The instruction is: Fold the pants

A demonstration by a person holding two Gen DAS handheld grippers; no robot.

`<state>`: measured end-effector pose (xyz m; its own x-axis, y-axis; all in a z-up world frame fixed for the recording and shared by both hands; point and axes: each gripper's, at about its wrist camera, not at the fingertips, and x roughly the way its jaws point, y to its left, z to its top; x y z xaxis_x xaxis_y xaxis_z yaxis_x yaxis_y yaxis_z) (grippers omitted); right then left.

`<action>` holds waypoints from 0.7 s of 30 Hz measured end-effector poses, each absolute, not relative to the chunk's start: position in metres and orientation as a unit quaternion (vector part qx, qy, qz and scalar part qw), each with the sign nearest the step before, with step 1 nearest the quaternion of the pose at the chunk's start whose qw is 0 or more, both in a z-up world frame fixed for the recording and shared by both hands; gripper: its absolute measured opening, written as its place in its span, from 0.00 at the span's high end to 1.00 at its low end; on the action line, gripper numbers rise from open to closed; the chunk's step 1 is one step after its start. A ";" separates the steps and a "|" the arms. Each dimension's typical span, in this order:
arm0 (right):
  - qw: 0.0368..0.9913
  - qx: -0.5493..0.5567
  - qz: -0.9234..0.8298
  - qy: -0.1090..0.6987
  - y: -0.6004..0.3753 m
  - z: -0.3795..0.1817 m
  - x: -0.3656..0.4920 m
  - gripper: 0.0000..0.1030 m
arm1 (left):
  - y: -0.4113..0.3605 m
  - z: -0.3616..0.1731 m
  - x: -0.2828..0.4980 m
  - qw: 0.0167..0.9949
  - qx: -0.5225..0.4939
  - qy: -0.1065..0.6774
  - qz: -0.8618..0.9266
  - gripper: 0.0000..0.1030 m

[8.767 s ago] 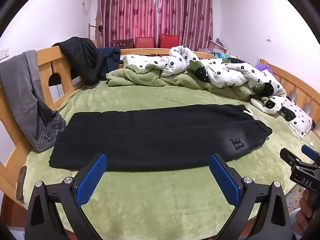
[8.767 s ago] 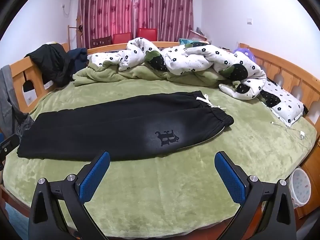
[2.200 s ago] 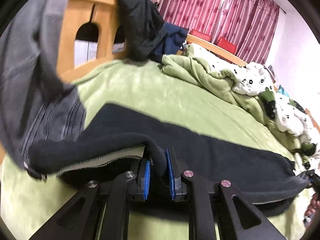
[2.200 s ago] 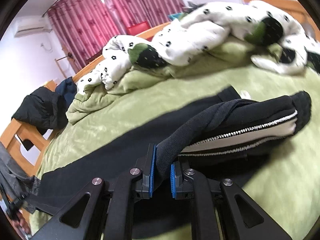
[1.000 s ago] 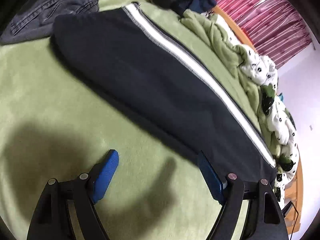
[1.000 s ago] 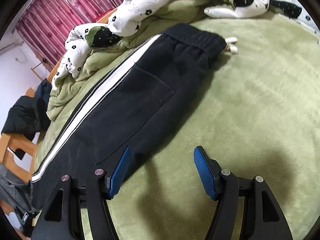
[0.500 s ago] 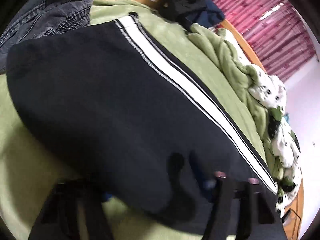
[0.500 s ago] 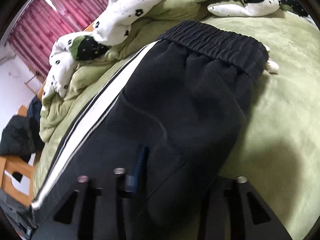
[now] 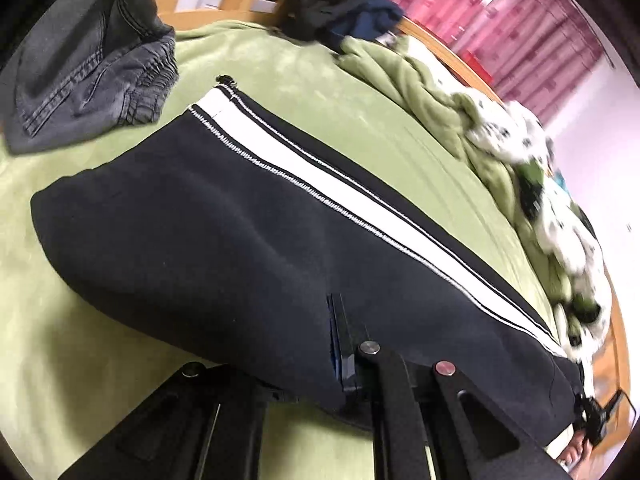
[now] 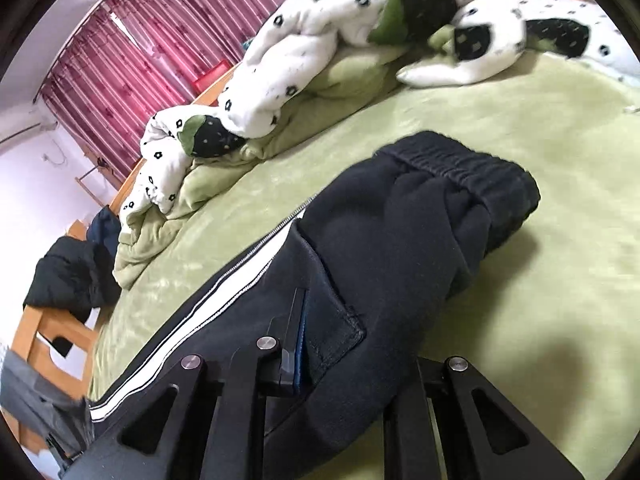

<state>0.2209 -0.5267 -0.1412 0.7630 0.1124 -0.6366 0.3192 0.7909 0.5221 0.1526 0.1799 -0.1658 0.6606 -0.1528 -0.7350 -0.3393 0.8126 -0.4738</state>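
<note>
Black pants (image 9: 248, 240), white side stripe (image 9: 360, 200): flat on green bed (image 9: 60, 360), folded lengthwise. Left gripper (image 9: 304, 344) clamped on near edge, cuff end. Right gripper (image 10: 340, 344) clamped on near edge, waistband (image 10: 468, 168) end. Grey jeans (image 9: 92, 80) far left; spotted quilt (image 10: 360, 32) far side.

Both cams sit super low over the bed (image 9: 280, 92), basically skimming the green cover. Left wrist cam looks out from the cuff end of the pants (image 9: 240, 248), v close to the fabric, facing along the legs toward the curtains (image 9: 520, 32), w/ the grey jeans (image 9: 92, 76) off to its left. Right wrist cam is at the waistband end of the pants (image 10: 400, 248), also v close, tilted, facing across toward the spotted duvet (image 10: 320, 52) and curtains (image 10: 132, 80). Shared btw views: pants w/ white stripe, green cover, duvet, curtains, wooden bed frame.
</note>
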 end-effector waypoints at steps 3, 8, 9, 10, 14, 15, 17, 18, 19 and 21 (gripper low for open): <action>0.883 0.312 -0.063 0.346 -0.557 -0.134 0.172 0.86 | 0.164 -0.168 0.118 0.854 -0.305 0.422 0.016 0.90; 0.878 0.298 -0.073 0.368 -0.597 -0.145 0.095 0.86 | 0.141 -0.177 0.064 0.843 -0.299 0.446 -0.029 0.90; 0.875 0.300 -0.072 0.373 -0.604 -0.154 0.080 0.86 | 0.138 -0.180 0.055 0.844 -0.291 0.450 -0.030 0.90; 0.873 0.301 -0.071 0.378 -0.608 -0.162 0.071 0.86 | 0.135 -0.182 0.050 0.846 -0.284 0.451 -0.029 0.89; 0.855 0.328 -0.078 0.393 -0.615 -0.203 0.055 0.76 | 0.129 -0.190 0.047 0.848 -0.258 0.462 -0.009 0.84; 0.854 0.341 -0.079 0.384 -0.618 -0.207 0.051 0.70 | 0.128 -0.190 0.046 0.847 -0.256 0.465 -0.003 0.81; 0.856 0.350 -0.081 0.372 -0.622 -0.205 0.039 0.63 | 0.127 -0.185 0.038 0.847 -0.242 0.474 0.009 0.66; 0.861 0.352 -0.084 0.358 -0.624 -0.201 0.031 0.56 | 0.124 -0.182 0.035 0.849 -0.231 0.476 0.010 0.51; 0.866 0.352 -0.096 0.341 -0.626 -0.197 0.023 0.53 | 0.122 -0.179 0.028 0.853 -0.217 0.475 0.009 0.40; 0.874 0.347 -0.132 0.313 -0.633 -0.192 0.015 0.42 | 0.116 -0.174 0.015 0.863 -0.192 0.468 0.008 0.39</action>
<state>0.0146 -0.6330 -0.1916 0.7695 -0.0133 -0.6385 0.4479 0.7239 0.5248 0.0150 0.1162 -0.1741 0.5623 -0.1645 -0.8104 -0.1938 0.9265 -0.3226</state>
